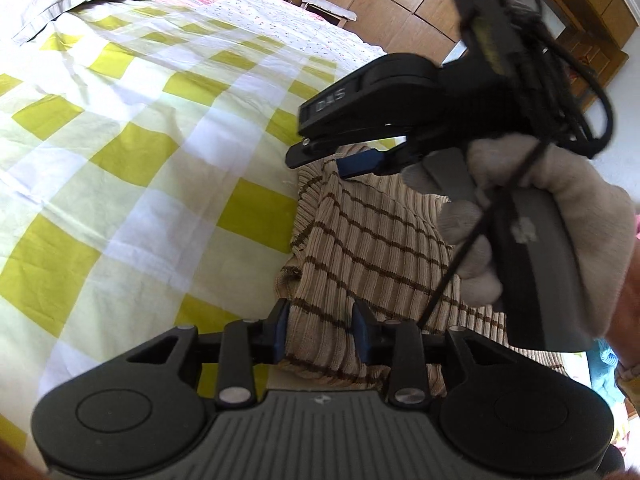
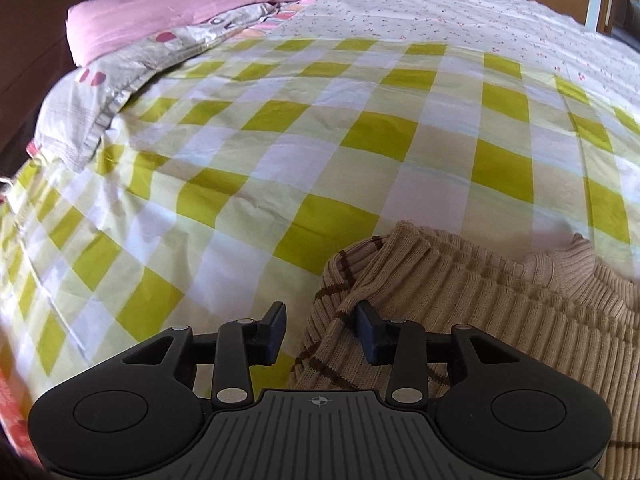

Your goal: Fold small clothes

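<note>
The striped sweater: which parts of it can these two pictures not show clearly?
- Left wrist view: the sweater has its right side hidden behind the gloved hand and the right tongs.
- Right wrist view: its lower part is covered by the tongs' body and cut off by the right edge.

The beige ribbed knit sweater with thin brown stripes [image 1: 372, 248] is only partly seen: in the left wrist view the black right gripper [image 1: 348, 160] and the hand in a pale grey fabric glove [image 1: 532, 216] cover its far and right parts, while its near edge is hidden behind the left gripper [image 1: 320, 332]. In the right wrist view the sweater [image 2: 500, 312] runs off the right and bottom edges. The right gripper's upper end with its tangle of black cables [image 1: 560, 60] is blurred, and the yellow-and-white checked bedsheet [image 2: 320, 152] is cut off at the left.
</note>
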`<state>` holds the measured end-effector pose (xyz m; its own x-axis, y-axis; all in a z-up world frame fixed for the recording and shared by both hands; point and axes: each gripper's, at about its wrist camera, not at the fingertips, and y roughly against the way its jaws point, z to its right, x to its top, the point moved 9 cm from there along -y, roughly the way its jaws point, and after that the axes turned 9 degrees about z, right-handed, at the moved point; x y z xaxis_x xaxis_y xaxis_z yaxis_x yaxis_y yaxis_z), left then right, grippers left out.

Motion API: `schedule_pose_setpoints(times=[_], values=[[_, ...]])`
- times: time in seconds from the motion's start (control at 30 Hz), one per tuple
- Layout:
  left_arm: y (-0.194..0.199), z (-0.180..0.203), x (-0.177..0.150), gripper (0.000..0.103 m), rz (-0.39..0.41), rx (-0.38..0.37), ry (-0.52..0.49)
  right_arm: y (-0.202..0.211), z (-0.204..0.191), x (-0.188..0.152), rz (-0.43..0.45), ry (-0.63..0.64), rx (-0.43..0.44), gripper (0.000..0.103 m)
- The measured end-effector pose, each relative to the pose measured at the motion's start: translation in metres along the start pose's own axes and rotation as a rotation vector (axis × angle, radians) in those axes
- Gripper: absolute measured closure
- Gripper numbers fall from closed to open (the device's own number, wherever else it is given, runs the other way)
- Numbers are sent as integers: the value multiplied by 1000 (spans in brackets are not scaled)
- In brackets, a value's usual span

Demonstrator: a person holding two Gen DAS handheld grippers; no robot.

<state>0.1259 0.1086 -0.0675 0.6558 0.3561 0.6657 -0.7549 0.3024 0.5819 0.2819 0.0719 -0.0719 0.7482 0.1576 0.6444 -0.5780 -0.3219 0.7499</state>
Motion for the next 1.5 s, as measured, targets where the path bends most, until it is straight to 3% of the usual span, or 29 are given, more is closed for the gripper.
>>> schedule_pose_setpoints(times=[0.13, 0.23, 0.3, 0.43, 0.7, 0.93, 1.03, 1.13, 1.2, 1.3, 1.5], values=[[0, 1, -2, 62, 1, 7, -14, -7, -4, -2, 6, 82, -59, 64], [-1, 2, -4, 58, -3, 9, -13, -9, -3, -2, 15, 123, -86, 75], [0, 2, -5, 56, 1, 9, -7, -6, 1, -2, 21, 108, -70, 83], [0, -1, -4, 56, 13, 3, 43, 6, 10, 1, 41, 35, -16, 89], [9, 7, -4, 84, 59, -9, 67, 50, 27, 13, 118, -80, 99, 90], [25, 36, 5, 87, 123, -66, 41, 101, 62, 20, 191, -188, 183, 90], [32, 38, 5, 87, 162, -16, -4, 113, 74, 21, 208, -216, 194, 90], [48, 44, 7, 74, 244, 31, -113, 121, 81, 18, 222, -231, 206, 90], [55, 51, 7, 54, 283, 49, -175, 124, 85, 17, 227, -241, 213, 90], [54, 53, 0, 49, 302, 83, -255, 126, 89, 14, 227, -259, 222, 90], [37, 45, -9, 48, 256, 126, -251, 127, 92, 12, 226, -276, 233, 90]])
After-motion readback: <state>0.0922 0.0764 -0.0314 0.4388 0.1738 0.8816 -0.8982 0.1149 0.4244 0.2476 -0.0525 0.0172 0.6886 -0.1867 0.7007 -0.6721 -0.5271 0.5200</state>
